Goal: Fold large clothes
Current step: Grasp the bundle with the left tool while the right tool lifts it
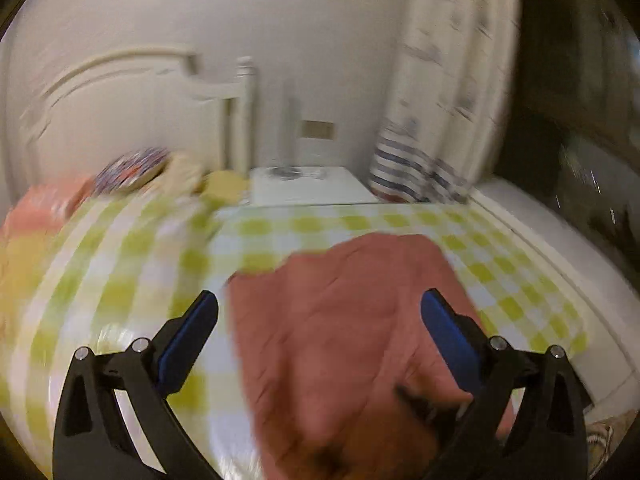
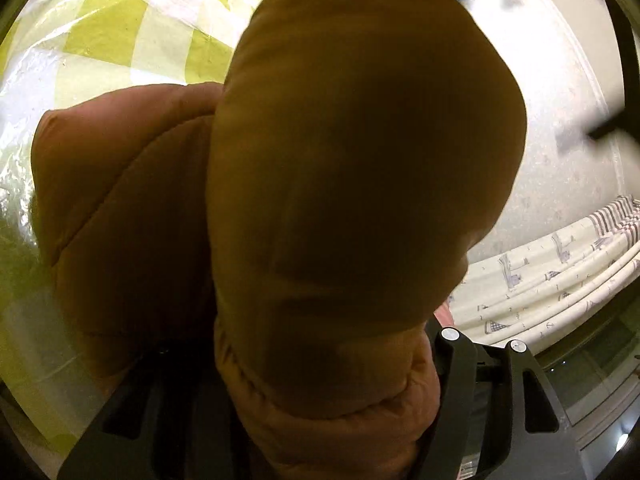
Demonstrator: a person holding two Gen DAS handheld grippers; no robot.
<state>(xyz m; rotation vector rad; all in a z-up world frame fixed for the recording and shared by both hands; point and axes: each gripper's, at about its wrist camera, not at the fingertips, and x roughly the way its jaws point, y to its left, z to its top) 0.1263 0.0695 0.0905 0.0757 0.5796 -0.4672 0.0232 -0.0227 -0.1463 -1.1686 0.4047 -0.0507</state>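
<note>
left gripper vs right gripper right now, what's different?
The left gripper stands wide open with nothing between its blue pads, hovering over the jacket on the checked cover. The right gripper has puffy jacket fabric bulging between its fingers, hiding the pads; whether it grips is unclear. Both have black frames.

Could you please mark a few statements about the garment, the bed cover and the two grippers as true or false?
1. The left gripper is open, with nothing pinched. True.
2. The puffy jacket is blue. False: it is reddish-brown.
3. The jacket lies on a green-and-white checked cover. True.
4. The right wrist view is clear of fabric. False: a quilted jacket part fills it, right against the right gripper.
5. A patterned curtain hangs behind the bed. True.
</note>
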